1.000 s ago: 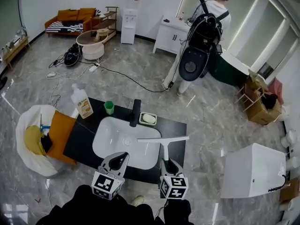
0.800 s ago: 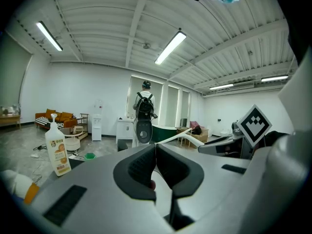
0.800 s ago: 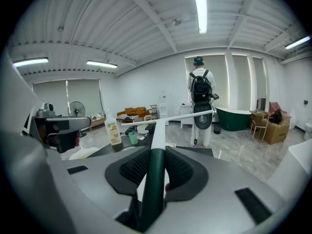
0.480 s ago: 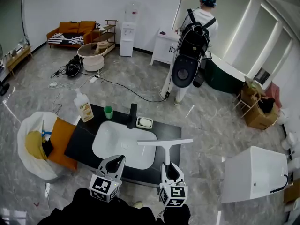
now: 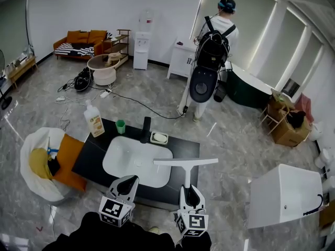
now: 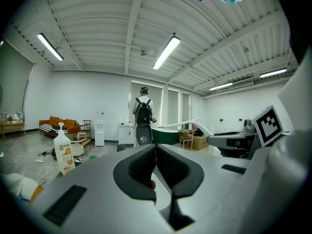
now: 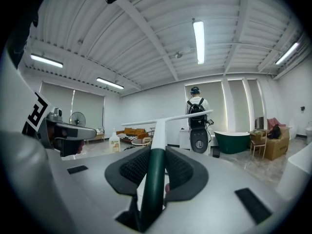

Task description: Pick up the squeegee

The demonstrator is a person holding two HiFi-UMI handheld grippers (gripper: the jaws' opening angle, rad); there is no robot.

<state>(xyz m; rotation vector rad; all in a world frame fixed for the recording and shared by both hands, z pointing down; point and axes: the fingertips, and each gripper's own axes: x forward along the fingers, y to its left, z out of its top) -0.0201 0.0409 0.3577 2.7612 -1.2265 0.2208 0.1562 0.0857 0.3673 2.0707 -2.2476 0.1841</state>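
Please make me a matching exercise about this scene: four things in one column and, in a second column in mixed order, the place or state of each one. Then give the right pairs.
Column one:
1. squeegee
2. green cup
3. soap bottle
4. left gripper

Column two:
A. jaws together, nothing between them
B. at the far left corner of the black counter
C. handle clamped in the right gripper
D. on the counter, between the bottle and the faucet

Pairs: 1-C, 2-D, 3-B, 4-A
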